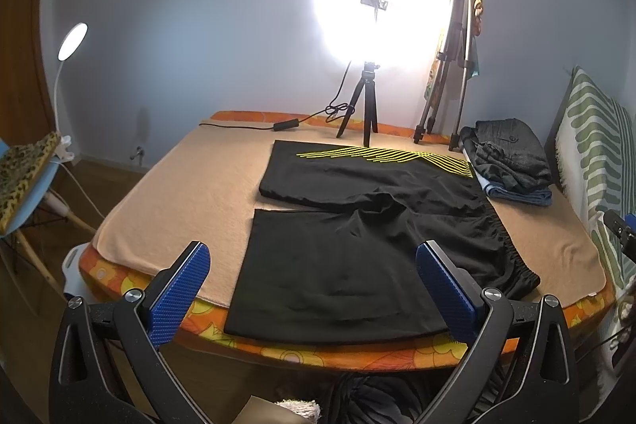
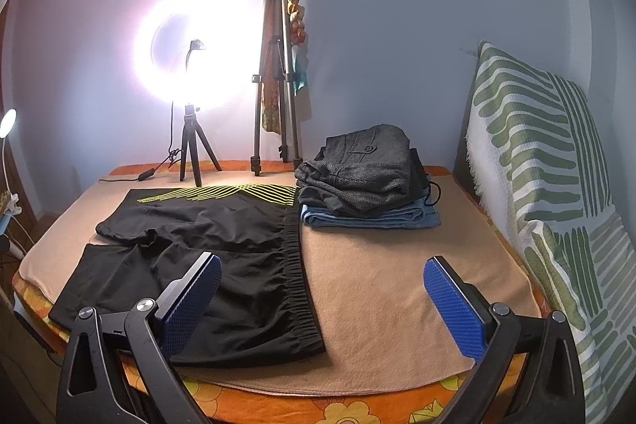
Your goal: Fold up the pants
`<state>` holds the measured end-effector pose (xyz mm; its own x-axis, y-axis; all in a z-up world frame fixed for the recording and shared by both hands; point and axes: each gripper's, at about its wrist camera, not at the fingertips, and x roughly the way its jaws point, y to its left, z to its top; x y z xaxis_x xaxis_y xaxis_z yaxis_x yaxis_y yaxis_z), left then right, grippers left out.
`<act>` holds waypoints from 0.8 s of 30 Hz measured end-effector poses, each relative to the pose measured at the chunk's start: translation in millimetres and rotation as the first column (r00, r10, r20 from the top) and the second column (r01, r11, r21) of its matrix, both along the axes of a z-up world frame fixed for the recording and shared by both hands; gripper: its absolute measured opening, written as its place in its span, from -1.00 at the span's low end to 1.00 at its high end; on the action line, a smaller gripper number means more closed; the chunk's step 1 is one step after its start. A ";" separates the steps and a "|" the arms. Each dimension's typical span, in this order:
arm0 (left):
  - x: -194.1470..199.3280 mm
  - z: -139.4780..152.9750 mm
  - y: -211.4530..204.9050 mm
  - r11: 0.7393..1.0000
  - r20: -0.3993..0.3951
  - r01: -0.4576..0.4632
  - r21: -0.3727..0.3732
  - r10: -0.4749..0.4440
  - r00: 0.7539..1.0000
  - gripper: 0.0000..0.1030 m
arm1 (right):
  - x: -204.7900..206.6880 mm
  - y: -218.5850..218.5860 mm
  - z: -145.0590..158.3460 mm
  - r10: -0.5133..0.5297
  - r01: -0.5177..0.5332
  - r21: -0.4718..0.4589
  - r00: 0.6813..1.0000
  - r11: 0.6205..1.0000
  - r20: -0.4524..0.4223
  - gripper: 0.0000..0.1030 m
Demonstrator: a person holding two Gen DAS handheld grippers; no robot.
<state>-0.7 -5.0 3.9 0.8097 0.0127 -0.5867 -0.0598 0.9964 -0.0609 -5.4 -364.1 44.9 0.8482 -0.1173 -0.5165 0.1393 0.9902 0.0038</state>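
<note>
Black shorts (image 1: 349, 249) with yellow stripes on the far leg lie flat and spread open on a tan blanket (image 1: 190, 193). The waistband is to the right, the two legs point left. My left gripper (image 1: 314, 277) is open and empty, held above the near leg at the bed's front edge. The shorts also show in the right wrist view (image 2: 206, 245). My right gripper (image 2: 322, 285) is open and empty, near the waistband (image 2: 298, 265), its left finger over the shorts.
A stack of folded clothes (image 2: 365, 177) sits at the back right of the bed. A ring light on a small tripod (image 1: 363, 106) and a taller tripod (image 1: 449, 66) stand at the back. A green-striped cushion (image 2: 548, 185) lines the right side. A chair (image 1: 24, 185) stands left.
</note>
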 end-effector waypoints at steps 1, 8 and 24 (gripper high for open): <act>0.1 -0.1 0.0 1.000 0.001 0.001 0.000 -0.001 1.000 1.00 | -0.1 0.0 0.2 0.000 0.000 0.000 1.000 1.000 0.000 1.00; 0.6 -0.2 -1.7 1.000 0.000 0.000 -0.005 0.000 1.000 1.00 | 0.3 0.5 0.1 -0.001 0.001 0.000 1.000 1.000 0.000 1.00; 1.5 -1.7 -0.8 1.000 -0.003 -0.001 -0.005 0.001 1.000 1.00 | -0.5 1.6 -0.3 0.002 -0.002 0.003 1.000 1.000 -0.005 1.00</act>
